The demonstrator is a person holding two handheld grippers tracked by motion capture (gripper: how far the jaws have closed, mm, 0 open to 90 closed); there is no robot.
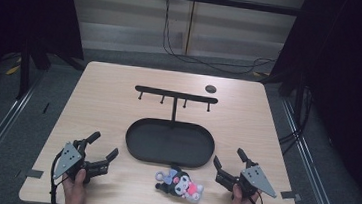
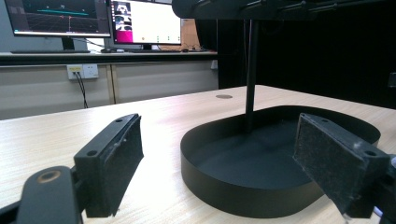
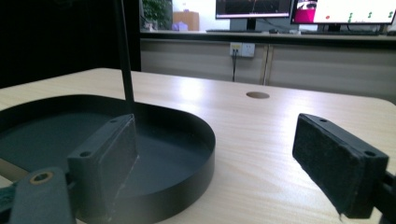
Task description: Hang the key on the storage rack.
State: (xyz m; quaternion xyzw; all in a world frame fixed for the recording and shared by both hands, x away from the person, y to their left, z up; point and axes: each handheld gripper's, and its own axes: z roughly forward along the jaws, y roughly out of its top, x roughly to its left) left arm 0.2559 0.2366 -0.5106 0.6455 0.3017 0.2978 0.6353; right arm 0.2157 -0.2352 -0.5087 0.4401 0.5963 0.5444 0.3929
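Sitting on the table (image 1: 119, 101) near its front edge, the plush toy (image 1: 181, 183) lies just in front of the black oval tray (image 1: 137, 148), slightly right of the tray's middle, not touching it. Toy is dark with pink and white parts, on its side.

Tray stands mid-table, empty; a thin post (image 1: 174, 110) rises from its back rim to a crossbar (image 1: 175, 94) with four pegs hanging down. Small round hole (image 1: 211, 89) in the tabletop behind the tray, right of the post.

Left gripper (image 1: 104, 151) rests on the table left of the tray's front, jaws spread wide, nothing between them. Right gripper (image 1: 229, 163) rests right of the tray's front, just beside the toy, jaws likewise apart and empty. A hand holds each from the near edge.
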